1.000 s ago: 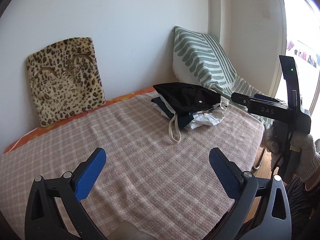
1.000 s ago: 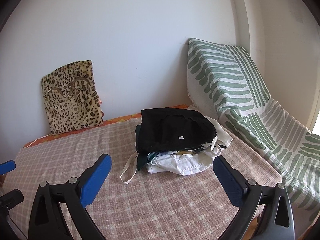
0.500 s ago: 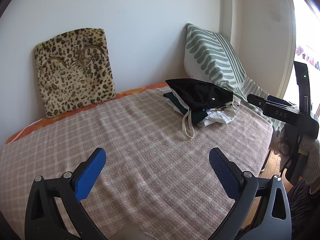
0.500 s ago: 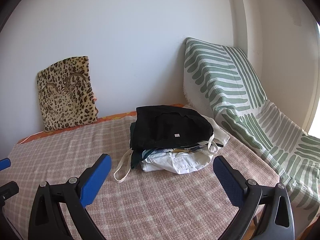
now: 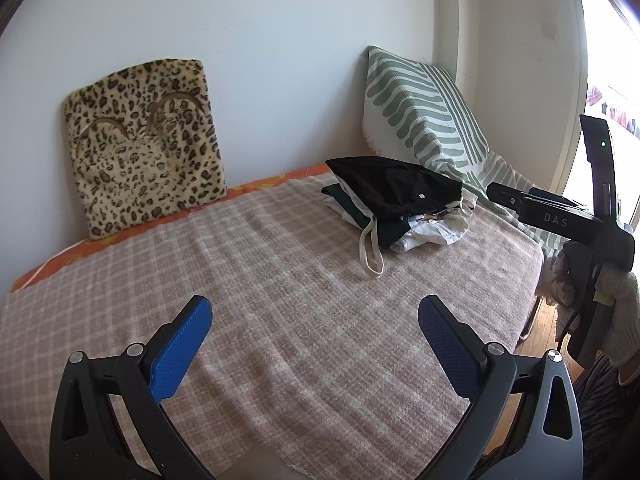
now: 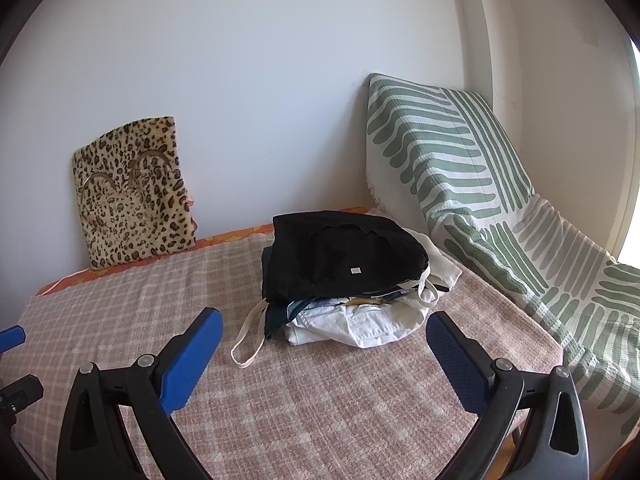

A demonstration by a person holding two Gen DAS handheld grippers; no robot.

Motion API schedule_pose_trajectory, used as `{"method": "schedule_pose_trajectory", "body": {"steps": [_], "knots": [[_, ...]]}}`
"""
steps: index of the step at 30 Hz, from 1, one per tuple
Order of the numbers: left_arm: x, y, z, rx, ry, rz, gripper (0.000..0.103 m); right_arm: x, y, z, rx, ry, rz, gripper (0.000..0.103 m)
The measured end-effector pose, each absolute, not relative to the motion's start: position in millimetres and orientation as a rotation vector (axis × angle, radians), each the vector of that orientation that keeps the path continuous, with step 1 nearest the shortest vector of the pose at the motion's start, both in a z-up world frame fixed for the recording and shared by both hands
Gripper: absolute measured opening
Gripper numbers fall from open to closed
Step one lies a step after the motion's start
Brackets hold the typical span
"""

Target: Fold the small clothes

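A pile of small clothes [image 6: 352, 276] lies on the pink checked blanket [image 6: 320, 408], black garment on top, white and dark ones under it, a cream strap [image 6: 250, 340] hanging out at the left. It also shows in the left wrist view [image 5: 400, 204] at the far right of the bed. My right gripper [image 6: 322, 340] is open and empty, just short of the pile. My left gripper [image 5: 314, 332] is open and empty over bare blanket [image 5: 260, 280], well short of the pile. The right gripper's body [image 5: 568, 216] shows at the right edge of the left wrist view.
A leopard-print cushion [image 5: 144, 148] leans on the wall at the back left. A green-striped throw [image 6: 480, 200] drapes over a backrest at the right. The bed's right edge [image 5: 536, 280] drops to a wooden floor [image 5: 540, 328].
Both grippers have swung a little; the pile now sits nearer the right gripper's fingers. In the left view the scene has shifted right. Both stay open and empty.
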State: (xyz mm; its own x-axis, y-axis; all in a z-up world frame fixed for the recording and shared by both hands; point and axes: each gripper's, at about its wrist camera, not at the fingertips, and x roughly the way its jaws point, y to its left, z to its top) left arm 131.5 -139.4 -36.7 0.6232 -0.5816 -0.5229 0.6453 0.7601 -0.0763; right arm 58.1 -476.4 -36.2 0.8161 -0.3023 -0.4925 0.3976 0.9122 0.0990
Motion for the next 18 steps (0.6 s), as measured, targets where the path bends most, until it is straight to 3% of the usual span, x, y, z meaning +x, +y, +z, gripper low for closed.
{"method": "schedule_pose_trajectory", "body": {"steps": [18], "knots": [[127.2, -139.9, -34.4, 0.117, 0.553, -0.715, 0.103, 57.5, -476.0, -38.2, 0.217, 0.493, -0.375, 0.103]]}}
